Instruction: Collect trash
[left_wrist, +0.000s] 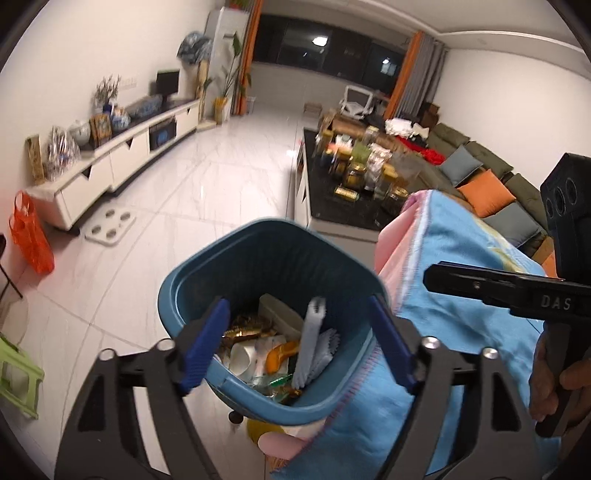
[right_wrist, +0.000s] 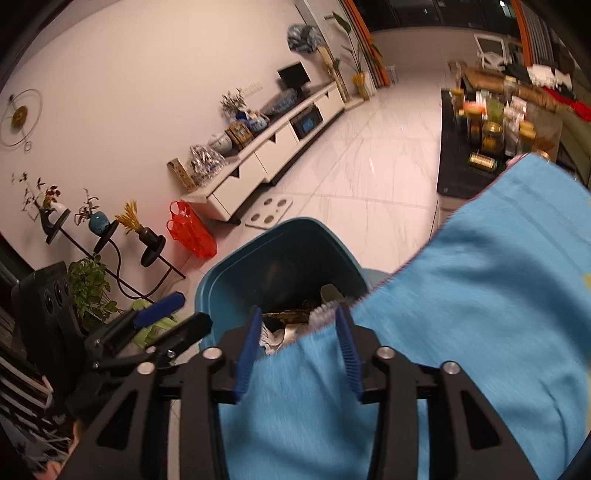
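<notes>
While a light blue fringed cloth (right_wrist: 480, 295) drapes beside it, the teal plastic waste bin (left_wrist: 207, 273) stands on the white tiled floor (left_wrist: 192, 206), holding wrappers and a white ridged plastic strip (left_wrist: 312, 332). The left claw (left_wrist: 299, 343) gapes wide above the bin, empty; the right claw (right_wrist: 301, 347) stands partly open, straddling the cloth's edge.

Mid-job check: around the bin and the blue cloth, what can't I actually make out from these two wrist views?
- Trash bin base: left wrist view, hidden by its own wall and the left gripper.
- Trash under the blue cloth: right wrist view, cloth covers the near rim.
- Yellow thing below the bin: mostly hidden, unidentifiable.
- Jars on the dark table: blurred, labels unreadable.
</notes>
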